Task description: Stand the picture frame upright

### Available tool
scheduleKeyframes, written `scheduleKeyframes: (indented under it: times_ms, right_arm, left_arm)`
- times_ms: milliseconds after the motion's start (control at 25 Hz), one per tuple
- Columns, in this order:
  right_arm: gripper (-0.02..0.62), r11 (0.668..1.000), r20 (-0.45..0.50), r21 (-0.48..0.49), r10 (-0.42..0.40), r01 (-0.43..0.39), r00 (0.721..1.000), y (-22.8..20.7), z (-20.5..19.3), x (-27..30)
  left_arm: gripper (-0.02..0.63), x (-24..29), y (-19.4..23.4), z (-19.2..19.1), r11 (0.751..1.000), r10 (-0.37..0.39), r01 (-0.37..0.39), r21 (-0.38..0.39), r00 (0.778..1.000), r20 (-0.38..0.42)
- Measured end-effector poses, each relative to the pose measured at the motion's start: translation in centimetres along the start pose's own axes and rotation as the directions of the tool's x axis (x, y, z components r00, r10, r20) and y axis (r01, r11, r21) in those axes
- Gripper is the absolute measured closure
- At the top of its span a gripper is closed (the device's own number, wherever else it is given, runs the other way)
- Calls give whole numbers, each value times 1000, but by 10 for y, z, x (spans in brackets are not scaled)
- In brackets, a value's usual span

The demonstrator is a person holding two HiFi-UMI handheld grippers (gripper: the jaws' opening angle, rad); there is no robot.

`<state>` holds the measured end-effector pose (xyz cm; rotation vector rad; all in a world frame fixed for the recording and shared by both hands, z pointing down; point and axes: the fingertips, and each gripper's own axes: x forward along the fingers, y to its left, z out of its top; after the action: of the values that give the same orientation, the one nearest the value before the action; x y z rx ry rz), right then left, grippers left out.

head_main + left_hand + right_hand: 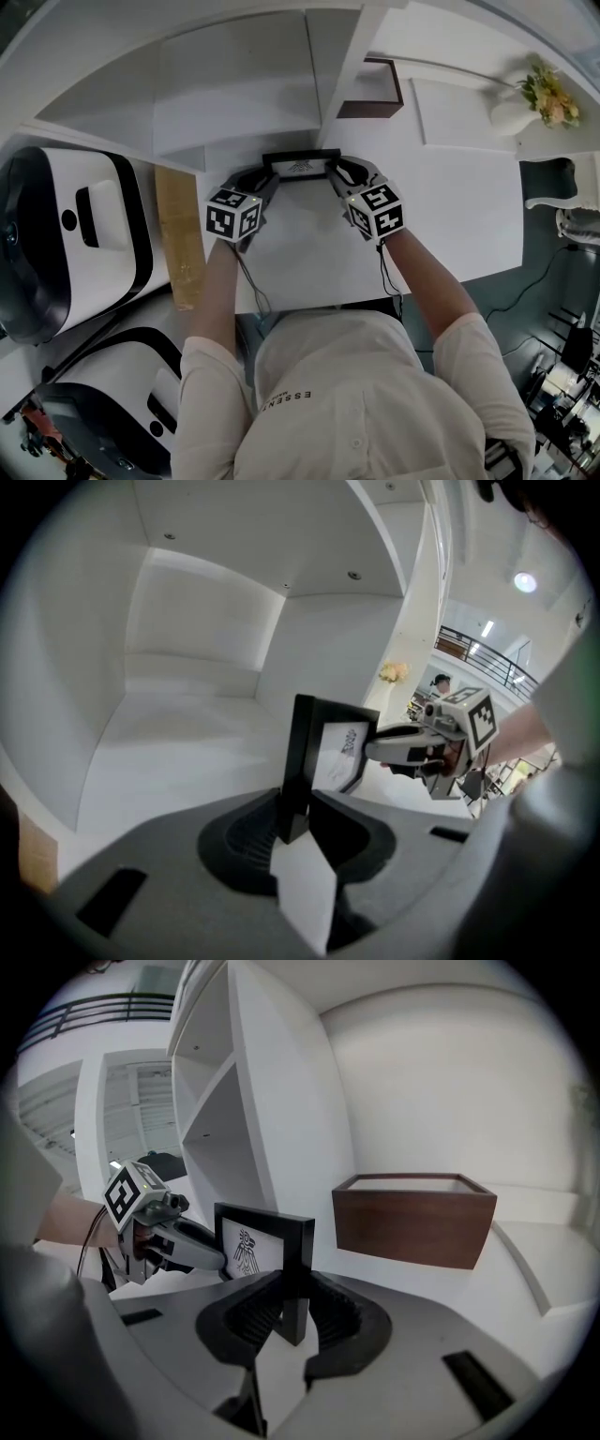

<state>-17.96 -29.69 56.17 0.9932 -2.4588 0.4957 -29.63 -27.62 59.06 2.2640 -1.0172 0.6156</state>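
A small black picture frame [300,165] with a white print stands upright on the white table [469,216], just in front of the shelf unit. My left gripper [273,176] is shut on the frame's left edge. In the left gripper view that edge [302,761] sits pinched between the dark pads. My right gripper [334,173] is shut on the right edge, and in the right gripper view the frame [272,1241] rises between its pads. Each gripper also sees the other: the right gripper [375,750] and the left gripper [208,1258] both reach the frame from opposite sides.
A brown wooden box [372,89] stands behind the frame to the right, in the shelf's right bay [412,1215]. A white shelf divider [343,70] rises just behind. A white vase with flowers [525,105] lies at the far right. A wooden board [178,234] and white machines [66,244] sit to the left.
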Motion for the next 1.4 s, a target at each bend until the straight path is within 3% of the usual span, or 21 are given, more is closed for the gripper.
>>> scheduleKeyframes:
  times_ms: [520,800,1000,1120,1400]
  right_arm:
    - [505,994,-17,-98,-43,41,999,-2,9,13]
    - [477,998,-11,-18,-56,55,998,-6,9,15]
    - [440,997,-24,-2,-79,79,997,-9,7,12]
    - [434,996,-36,21,-86,87,996,-11,4,7]
    - [434,991,3,82,-104,103,995,-2,10,-23]
  left_arm:
    - [512,5,18,7,995,88,-87,-55,996,15]
    - [499,6,22,6,985,102,-99,-140,995,15]
    - [422,-3,27,8,976,141,-132,-171,989,45]
    - [382,-10,23,12,979,149,-135,-155,986,81]
    - [382,-35,-9,4,981,167,-151,-123,977,133]
